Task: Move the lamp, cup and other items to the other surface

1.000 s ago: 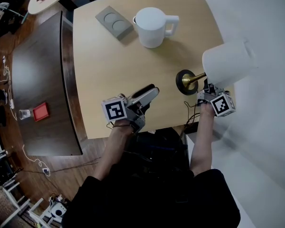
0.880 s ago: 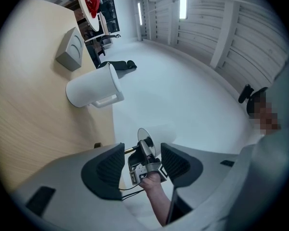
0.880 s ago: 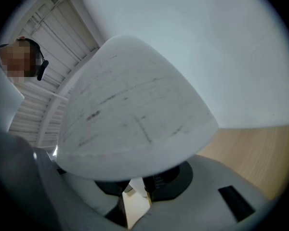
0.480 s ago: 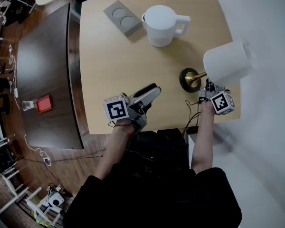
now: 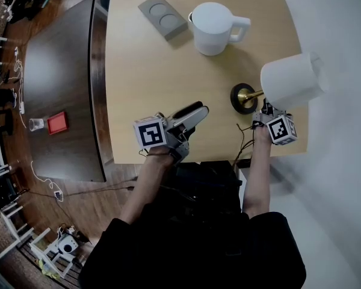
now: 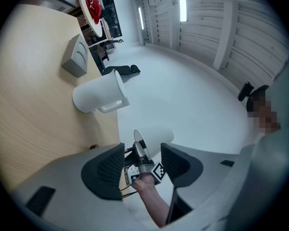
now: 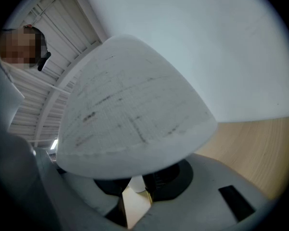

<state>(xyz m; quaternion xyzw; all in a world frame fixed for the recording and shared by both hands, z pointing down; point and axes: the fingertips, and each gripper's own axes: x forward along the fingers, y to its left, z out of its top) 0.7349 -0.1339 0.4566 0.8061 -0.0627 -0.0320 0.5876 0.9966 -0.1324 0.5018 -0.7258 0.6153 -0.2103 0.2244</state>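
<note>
Head view first: the right gripper [image 5: 265, 106] has its jaws clamped on the brass stem [image 5: 254, 93] of the lamp [image 5: 283, 83], just under the white shade [image 7: 130, 109]; a sensible spot, I'd say, since the shade would crumple and the dark base [image 5: 243, 98] is too broad to pinch; the right gripper view agrees, stem between the pads, shade filling the frame; whether the base is clear of the light wooden table [image 5: 144, 83] I can't tell; the left gripper [image 5: 194, 112] hovers over the near edge, jaws wide apart with nothing between them, free for the next item, I'd guess; the white cup [image 5: 215, 27] and grey block [image 5: 162, 17] sit at the far side; the dark table [image 5: 60, 83] to the left looks like the destination.
</note>
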